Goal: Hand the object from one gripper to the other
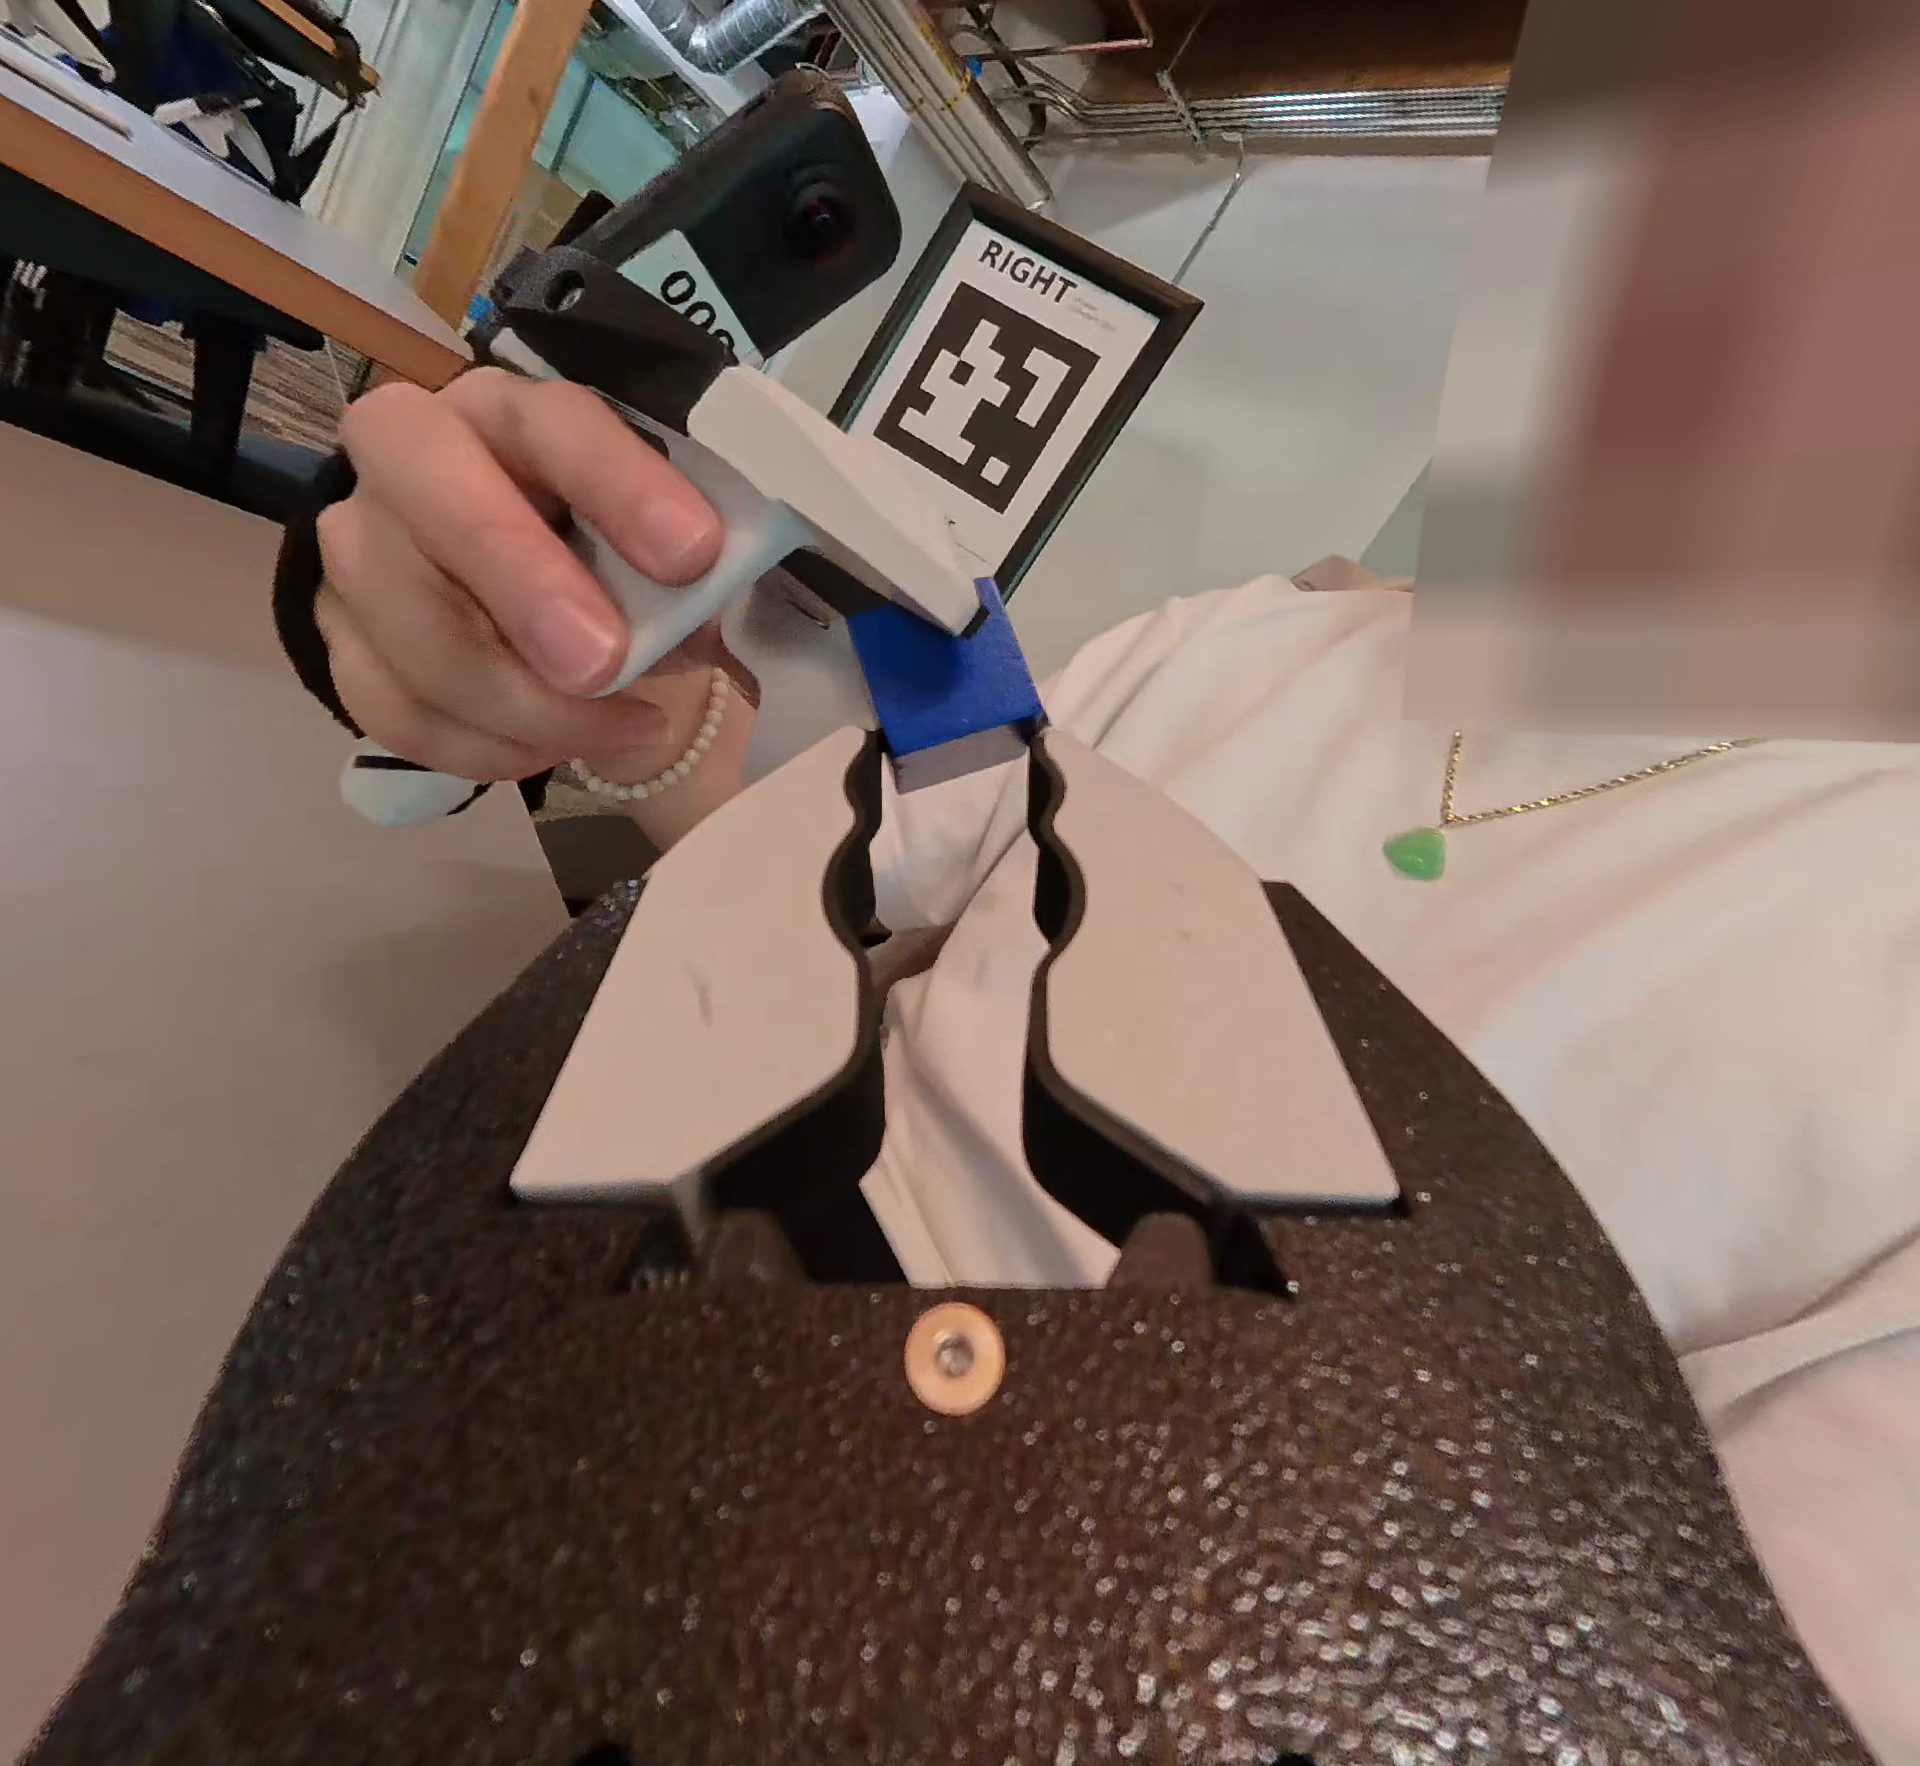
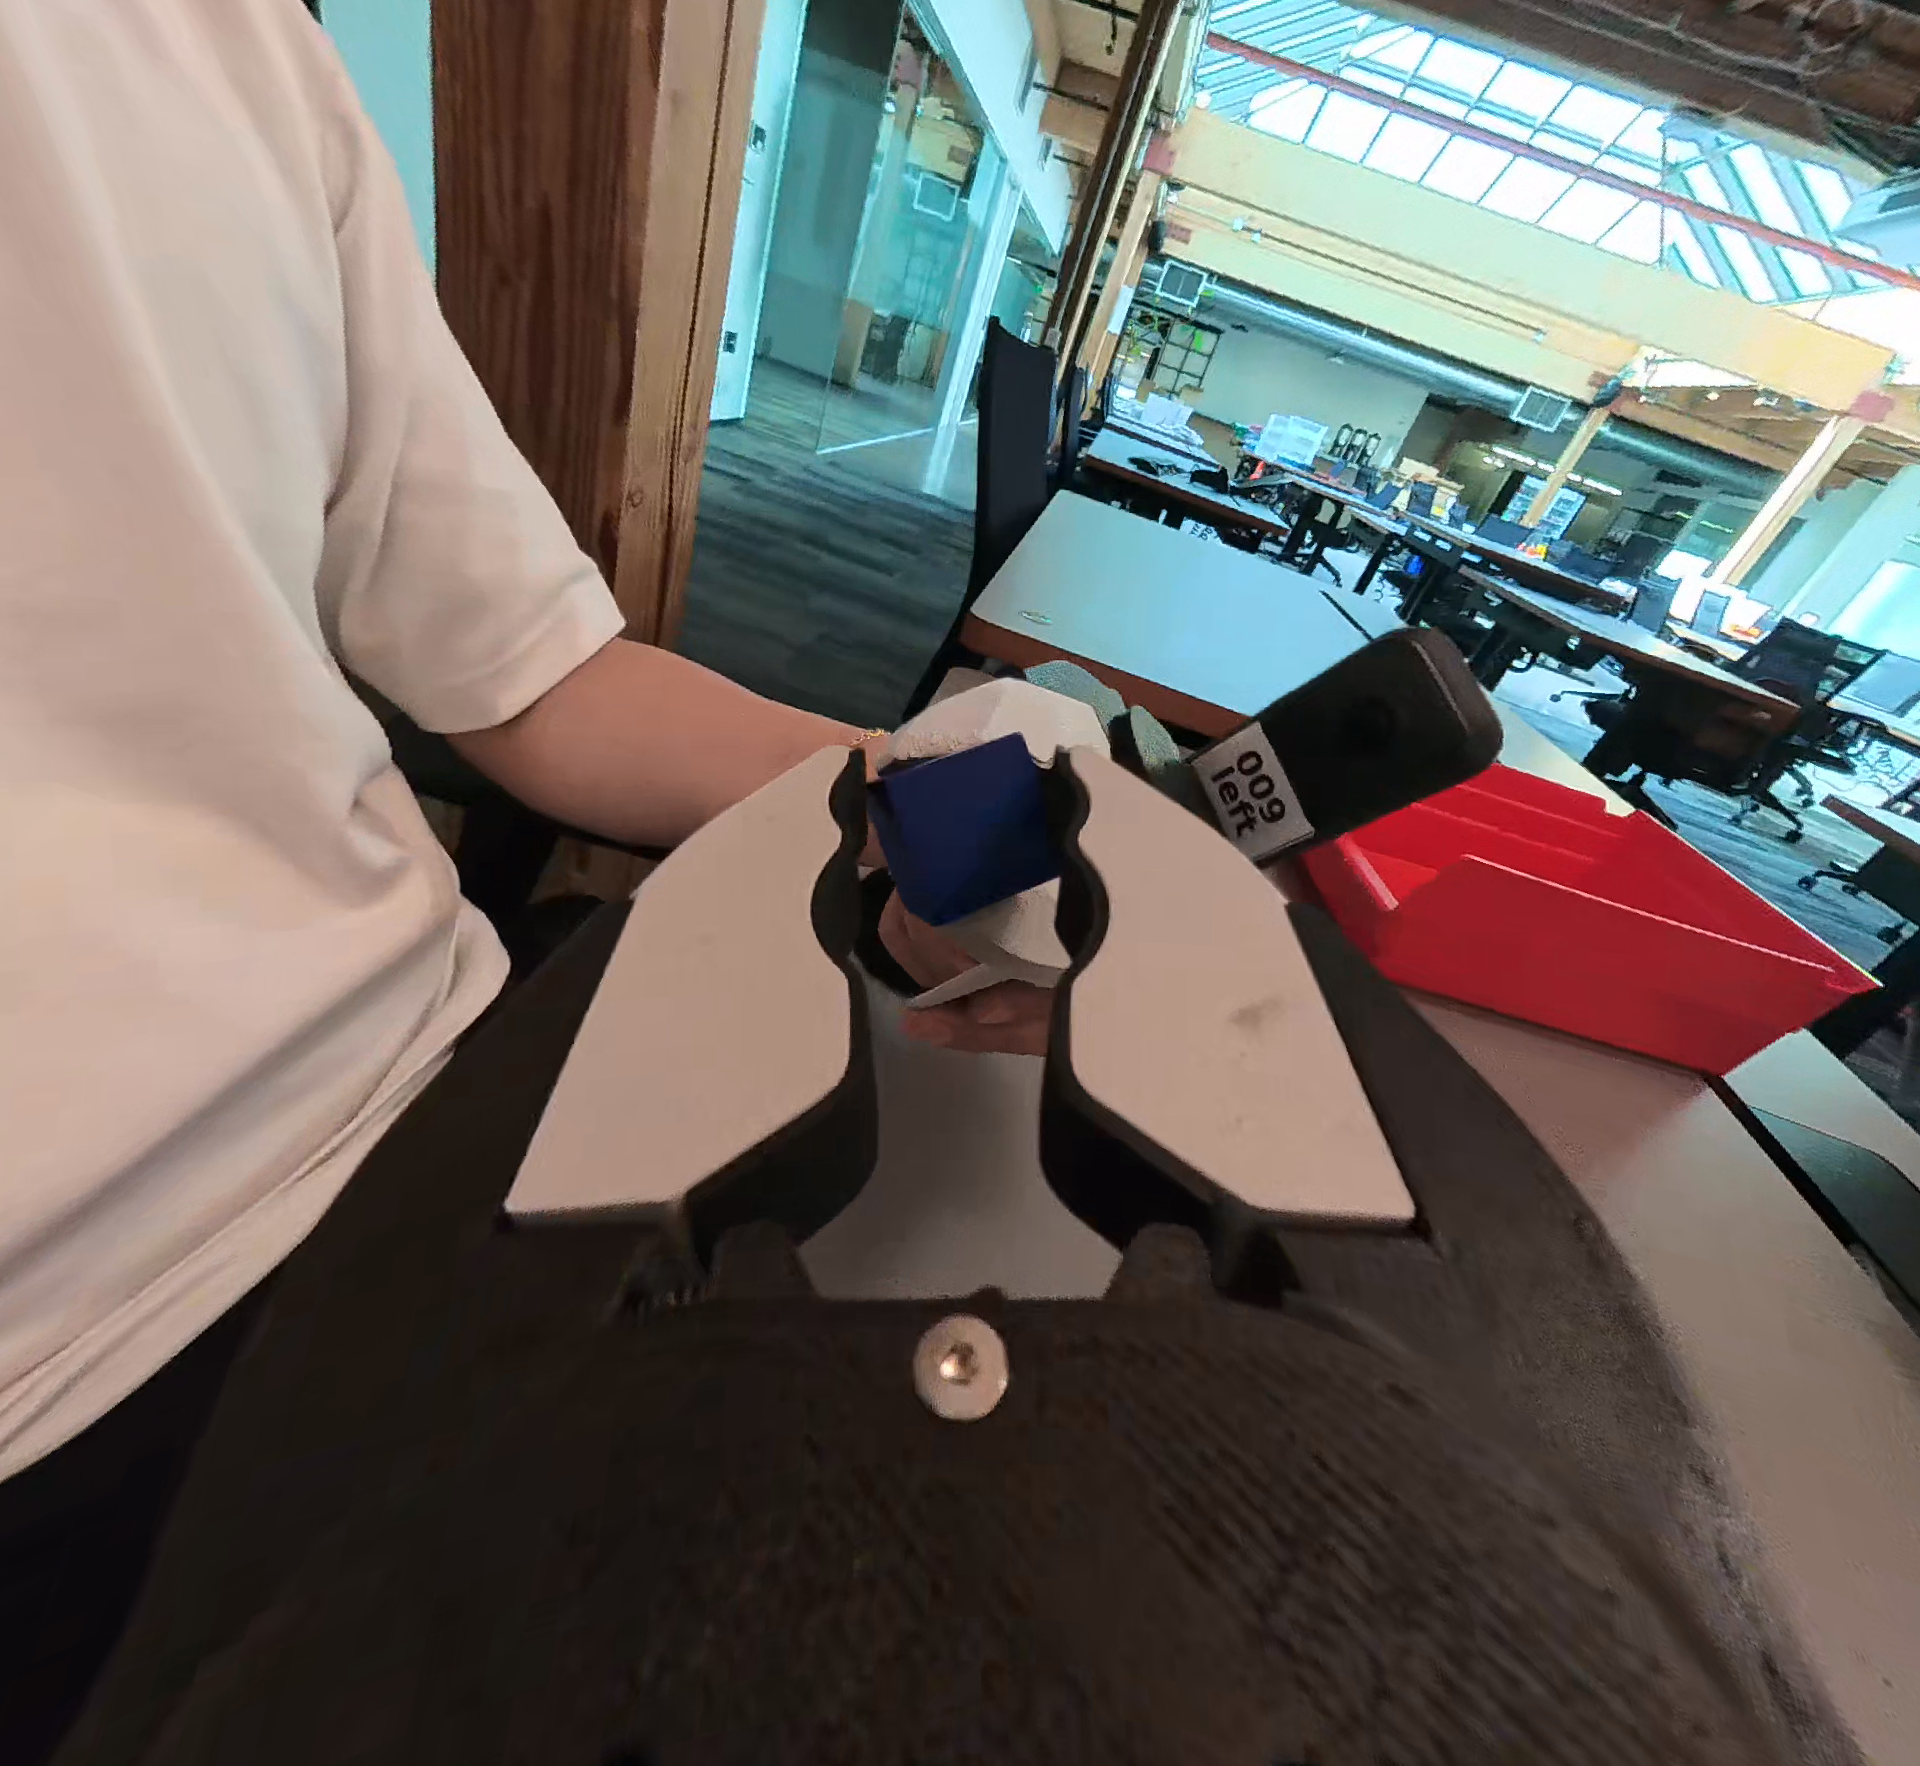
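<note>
Right now: you are mid-handover, with both tools meeting at the blue block in the air in front of your white shirt.

Block position: in the left wrist view it sits just above the centre of the frame, at the tips of the near tongs; in the right wrist view it sits between the tips, slightly above centre.

Left gripper: its two white fingers are partly apart, and the tips stand on either side of the block's lower grey edge. They look to be touching it, so you seem to have it pinched, though only by the very tips.

Right gripper: its jaws flank the blue block from both sides and appear closed on it. In the left wrist view the same tool comes in from the upper left, with your hand on its trigger and a white finger lying over the top of the block.

Done: as far as you can see, the block is off any surface and both tools have reached it.

Left: one tool must let go so the other carries the block alone. You cannot tell from these views which is the giver.

Surroundings: a red bin rests on the table at the right of the right wrist view, apart from the exchange.
</note>
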Demonstrator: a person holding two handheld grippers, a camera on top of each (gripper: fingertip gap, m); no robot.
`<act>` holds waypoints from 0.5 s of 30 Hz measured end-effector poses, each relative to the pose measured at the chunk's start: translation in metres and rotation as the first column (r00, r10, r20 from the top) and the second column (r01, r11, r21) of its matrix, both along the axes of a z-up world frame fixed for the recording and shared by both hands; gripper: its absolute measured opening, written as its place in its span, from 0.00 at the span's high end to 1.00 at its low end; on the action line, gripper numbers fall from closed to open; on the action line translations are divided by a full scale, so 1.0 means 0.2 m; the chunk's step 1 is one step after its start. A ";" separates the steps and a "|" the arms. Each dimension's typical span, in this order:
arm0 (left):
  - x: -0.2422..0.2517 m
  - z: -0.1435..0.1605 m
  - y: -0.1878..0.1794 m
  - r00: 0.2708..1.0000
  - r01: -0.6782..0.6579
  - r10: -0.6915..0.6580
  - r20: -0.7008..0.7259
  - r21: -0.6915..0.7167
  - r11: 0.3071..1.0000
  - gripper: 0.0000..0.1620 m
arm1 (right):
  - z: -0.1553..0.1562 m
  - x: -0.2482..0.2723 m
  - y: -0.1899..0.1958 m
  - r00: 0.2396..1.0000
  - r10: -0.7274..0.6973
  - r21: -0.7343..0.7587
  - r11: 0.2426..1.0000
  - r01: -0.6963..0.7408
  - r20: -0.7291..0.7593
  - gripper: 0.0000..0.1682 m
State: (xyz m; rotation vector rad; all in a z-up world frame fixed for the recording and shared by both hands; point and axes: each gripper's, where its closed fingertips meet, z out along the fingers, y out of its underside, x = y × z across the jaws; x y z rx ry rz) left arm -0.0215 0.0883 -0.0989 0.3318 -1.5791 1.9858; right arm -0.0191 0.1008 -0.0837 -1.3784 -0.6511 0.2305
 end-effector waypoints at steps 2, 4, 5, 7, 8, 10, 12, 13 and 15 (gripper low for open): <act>0.03 0.02 0.02 0.999 -0.052 0.052 0.002 -0.013 0.999 0.84 | 0.01 0.03 0.02 0.999 -0.035 -0.011 0.999 0.035 -0.014 0.80; 0.14 0.06 0.06 0.974 -0.225 0.226 0.011 -0.053 0.973 0.83 | 0.05 0.14 0.05 0.984 -0.164 -0.012 0.986 0.164 -0.064 0.81; 0.21 0.08 0.10 0.936 -0.349 0.351 0.034 -0.062 0.935 0.83 | 0.08 0.21 0.07 0.961 -0.250 -0.014 0.968 0.250 -0.118 0.81; 0.30 0.08 0.17 0.800 -0.569 0.570 0.188 -0.062 0.820 0.83 | 0.14 0.35 0.08 0.885 -0.353 -0.021 0.931 0.364 -0.304 0.81; 0.32 0.08 0.19 0.703 -0.661 0.644 0.302 -0.057 0.748 0.81 | 0.17 0.41 0.08 0.830 -0.363 -0.033 0.922 0.387 -0.423 0.81; 0.36 0.07 0.21 0.471 -0.805 0.695 0.544 -0.058 0.591 0.74 | 0.18 0.48 0.07 0.705 -0.333 -0.089 0.929 0.360 -0.626 0.81; 0.38 0.06 0.20 0.249 -0.886 0.630 0.735 -0.089 0.454 0.71 | 0.17 0.50 0.08 0.618 -0.270 -0.101 0.950 0.294 -0.739 0.81; 0.38 0.07 0.20 0.139 -0.908 0.581 0.802 -0.130 0.398 0.71 | 0.16 0.51 0.09 0.579 -0.263 -0.117 0.954 0.277 -0.772 0.81; 0.37 0.09 0.18 -0.056 -0.917 0.466 0.883 -0.231 0.327 0.71 | 0.11 0.51 0.12 0.544 -0.298 -0.189 0.950 0.249 -0.785 0.81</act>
